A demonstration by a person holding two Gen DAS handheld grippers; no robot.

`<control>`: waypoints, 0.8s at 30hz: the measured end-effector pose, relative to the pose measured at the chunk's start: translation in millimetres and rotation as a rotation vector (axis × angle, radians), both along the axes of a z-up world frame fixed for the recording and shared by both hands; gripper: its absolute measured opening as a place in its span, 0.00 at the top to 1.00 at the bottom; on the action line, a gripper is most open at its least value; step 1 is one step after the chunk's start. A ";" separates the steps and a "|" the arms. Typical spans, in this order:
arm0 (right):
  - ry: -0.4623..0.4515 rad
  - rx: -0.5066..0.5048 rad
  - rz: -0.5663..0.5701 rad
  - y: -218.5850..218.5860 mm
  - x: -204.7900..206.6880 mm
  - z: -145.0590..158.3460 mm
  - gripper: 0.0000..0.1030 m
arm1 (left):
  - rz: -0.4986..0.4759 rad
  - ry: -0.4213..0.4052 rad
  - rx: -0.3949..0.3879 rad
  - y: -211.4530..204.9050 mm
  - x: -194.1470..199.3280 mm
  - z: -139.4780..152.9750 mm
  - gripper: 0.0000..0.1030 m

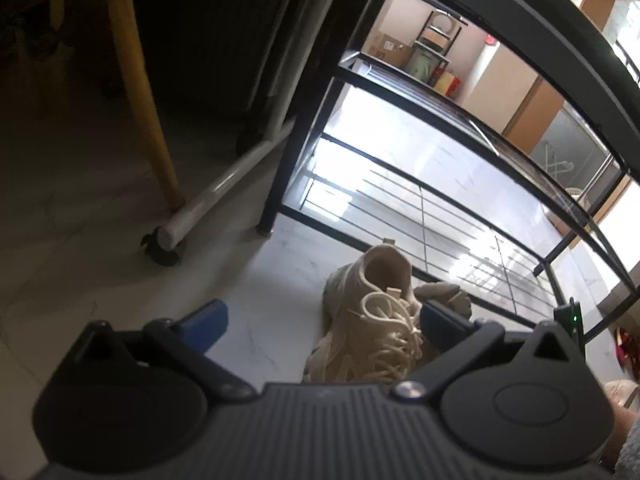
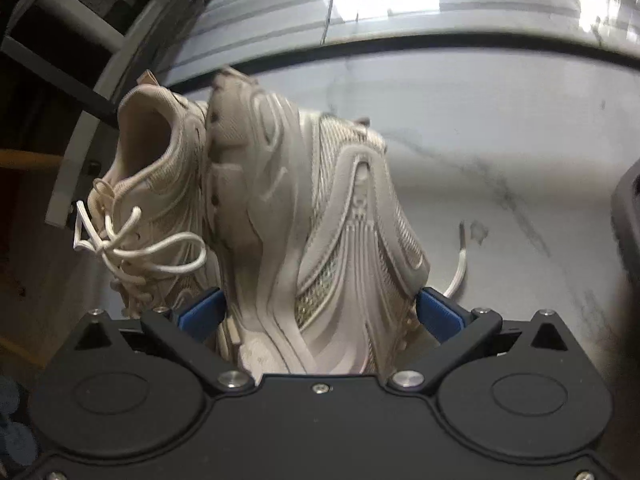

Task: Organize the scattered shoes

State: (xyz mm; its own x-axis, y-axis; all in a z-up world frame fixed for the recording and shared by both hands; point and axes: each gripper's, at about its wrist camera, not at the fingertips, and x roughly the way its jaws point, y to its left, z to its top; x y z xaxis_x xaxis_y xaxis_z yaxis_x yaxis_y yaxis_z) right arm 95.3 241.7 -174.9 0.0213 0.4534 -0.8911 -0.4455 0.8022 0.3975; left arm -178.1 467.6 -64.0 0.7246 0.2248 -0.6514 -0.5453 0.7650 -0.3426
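Two beige lace-up sneakers lie on the white marble floor in front of a black metal shoe rack (image 1: 440,200). In the left wrist view, one sneaker (image 1: 372,320) stands upright between the fingers of my left gripper (image 1: 324,324), close to the right pad; the jaws are open. The second sneaker (image 1: 442,292) peeks out behind that pad. In the right wrist view, this second sneaker (image 2: 320,220) lies on its side, sole to the left. My right gripper (image 2: 320,312) is open wide around its toe end, with the pads (image 2: 438,312) right by its sides. The laced sneaker (image 2: 156,184) leans against it.
The rack's lower tier of thin bars (image 1: 460,232) sits just beyond the shoes. To the left are a yellow leg (image 1: 148,92) and a white wheeled frame (image 1: 208,200) with a castor (image 1: 160,248). Part of my other gripper shows at the right edge (image 2: 628,216).
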 end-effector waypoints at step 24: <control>-0.132 -0.168 -0.135 -29.7 -22.5 30.2 0.27 | -0.020 0.051 0.049 -4.5 6.1 -2.4 0.01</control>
